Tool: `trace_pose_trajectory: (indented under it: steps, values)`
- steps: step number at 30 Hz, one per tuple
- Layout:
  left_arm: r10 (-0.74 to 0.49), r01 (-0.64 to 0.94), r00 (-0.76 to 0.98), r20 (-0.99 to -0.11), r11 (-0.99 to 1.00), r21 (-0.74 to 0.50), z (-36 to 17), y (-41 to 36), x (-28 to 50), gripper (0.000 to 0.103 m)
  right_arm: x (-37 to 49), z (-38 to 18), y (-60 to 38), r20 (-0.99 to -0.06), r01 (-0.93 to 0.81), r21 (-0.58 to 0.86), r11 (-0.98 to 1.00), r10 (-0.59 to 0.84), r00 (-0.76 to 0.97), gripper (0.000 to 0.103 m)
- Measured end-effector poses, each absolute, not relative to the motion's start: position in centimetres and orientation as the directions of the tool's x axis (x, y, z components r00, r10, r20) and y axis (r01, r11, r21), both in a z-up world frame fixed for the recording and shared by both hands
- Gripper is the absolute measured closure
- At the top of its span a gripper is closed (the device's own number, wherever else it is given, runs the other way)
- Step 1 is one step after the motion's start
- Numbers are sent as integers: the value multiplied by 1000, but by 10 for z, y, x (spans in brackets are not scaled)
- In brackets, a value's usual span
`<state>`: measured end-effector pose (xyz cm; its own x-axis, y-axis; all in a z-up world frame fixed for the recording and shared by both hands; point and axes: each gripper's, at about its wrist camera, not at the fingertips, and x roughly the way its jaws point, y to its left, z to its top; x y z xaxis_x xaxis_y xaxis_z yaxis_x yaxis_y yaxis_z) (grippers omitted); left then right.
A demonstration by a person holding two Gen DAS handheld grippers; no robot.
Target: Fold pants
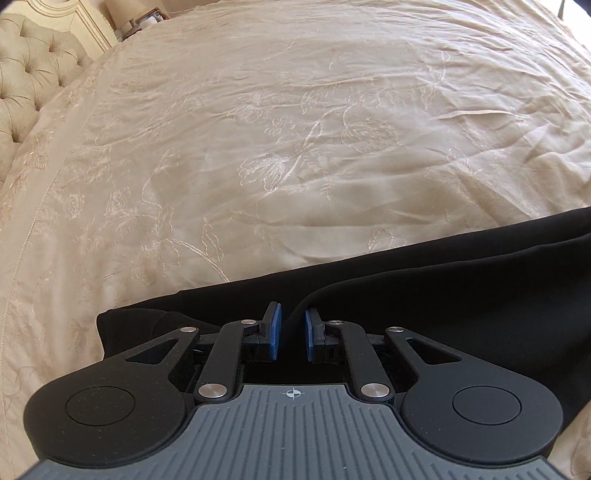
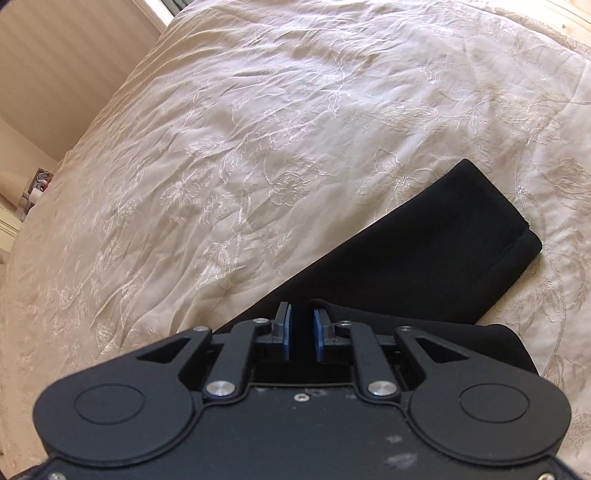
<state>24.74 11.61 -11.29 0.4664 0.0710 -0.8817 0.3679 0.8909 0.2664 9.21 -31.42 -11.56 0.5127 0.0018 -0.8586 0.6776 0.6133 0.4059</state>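
Bed edges: tufted headboard at far left in the left wrist view; striped wall and a strip of floor at upper left in the right wrist view.
Open room: wide stretch of cream embroidered bedspread bare ahead of both grippers, wrinkled but flat; more bare cloth left of the left gripper.
Clutter at margins: lamp and small items on a nightstand beyond the headboard, well apart from the work.
Left gripper: blue pads close together with a narrow gap; a raised ridge of black fabric running up between them; true pinch or not, cannot tell, dark cloth against dark gap.
Right gripper: pads parted slightly, a fold of black cloth rising at the right pad; pressing on it or not, cannot tell.
Pants position: black, flat on the bedspread, directly under and ahead of both sets of jaws, stretching rightward.
Pants look: matte black; in the right wrist view one leg end lying diagonally, hem stitched, layers stacked; in the left wrist view two long overlapping layers with soft edges, a bunched corner at left.
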Motion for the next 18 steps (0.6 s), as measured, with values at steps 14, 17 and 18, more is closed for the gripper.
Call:
trace_pose_trajectory:
  steps: [14,17,18]
  values:
    - [123,355,443,-888,886,300,-135,104,253,90,21,-71,-321,-875,650,264,713,-105,472,72]
    - [129,360,442,-888,881,307,-137,103,254,90,7,-94,-301,-901,662,310,682,-11,433,72]
    - [130,362,443,-887,879,309,-137,103,254,90,2,-102,-292,-907,664,325,674,24,420,72]
